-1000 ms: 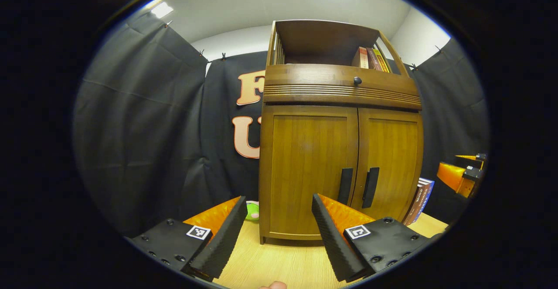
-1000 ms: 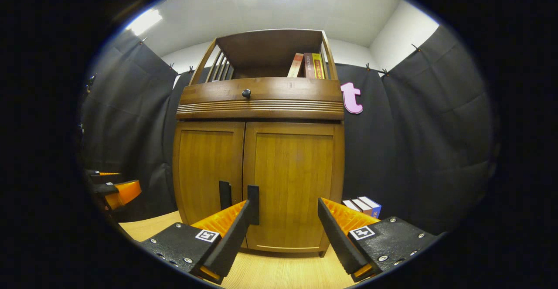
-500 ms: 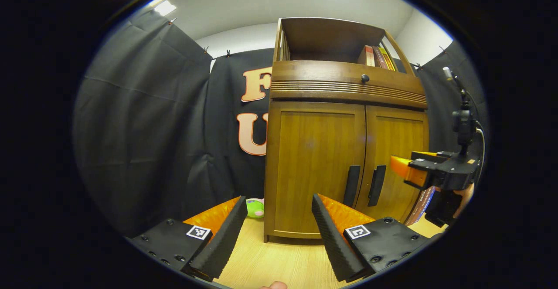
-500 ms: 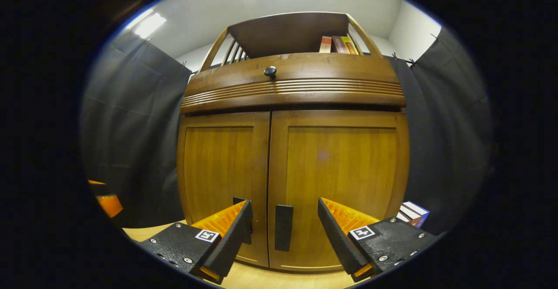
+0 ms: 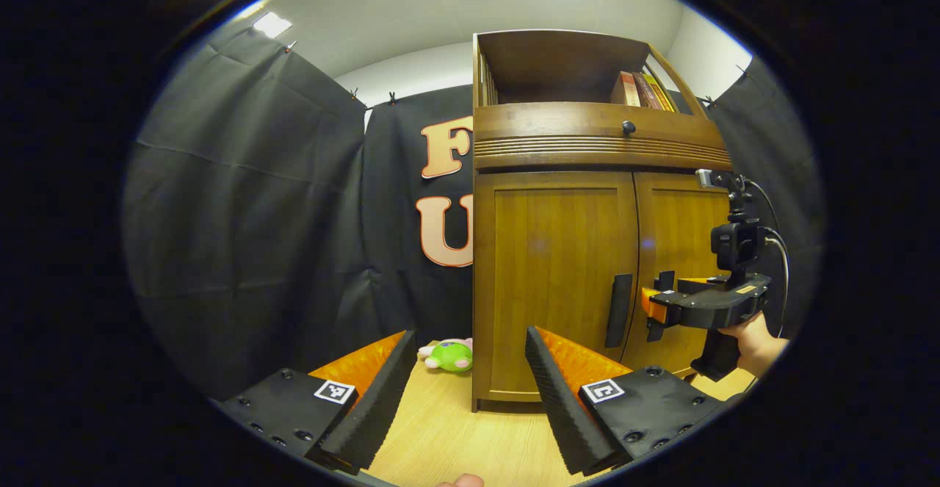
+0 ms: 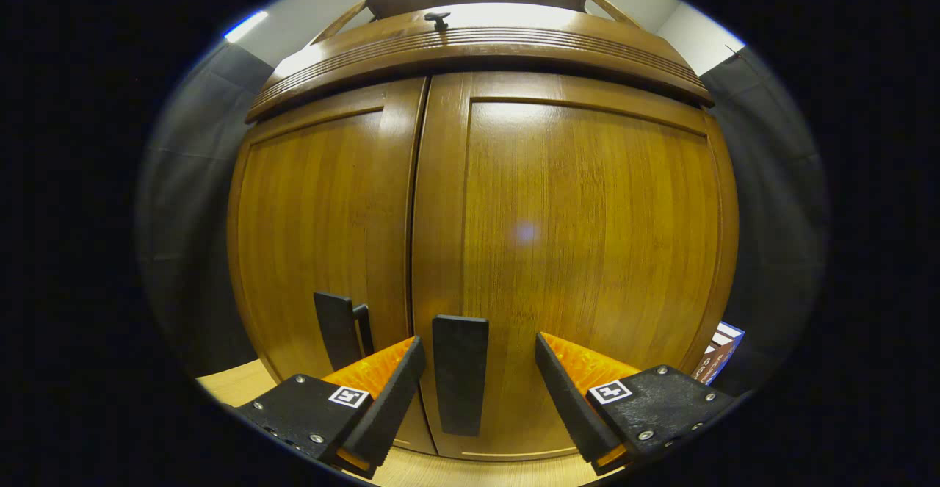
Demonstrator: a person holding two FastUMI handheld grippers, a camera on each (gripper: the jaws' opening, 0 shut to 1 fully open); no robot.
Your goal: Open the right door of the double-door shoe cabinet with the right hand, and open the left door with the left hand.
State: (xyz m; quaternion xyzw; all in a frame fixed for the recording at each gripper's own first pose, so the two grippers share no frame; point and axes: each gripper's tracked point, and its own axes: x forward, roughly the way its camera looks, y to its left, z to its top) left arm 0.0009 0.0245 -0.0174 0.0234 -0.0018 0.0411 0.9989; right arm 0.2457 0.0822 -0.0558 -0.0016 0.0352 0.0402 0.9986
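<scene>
Wooden shoe cabinet (image 6: 485,252) doors closed; right tongs (image 6: 477,388) wide, straddling right door handle (image 6: 460,384); left tongs (image 5: 470,391) wide.

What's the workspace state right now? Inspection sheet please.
Surface: light wood floor, bare in front of the cabinet.
Job's things: shoe cabinet upright; left door and right door both closed; right door handle between the right gripper's open fingers, not yet clamped.
Clutter: green plush toy left of the cabinet; books on the top shelf; books by its right side.
Grippers: left gripper open, held back; right gripper open.
Cables: black cable on the right gripper.
Surroundings: black cloth wall.
</scene>
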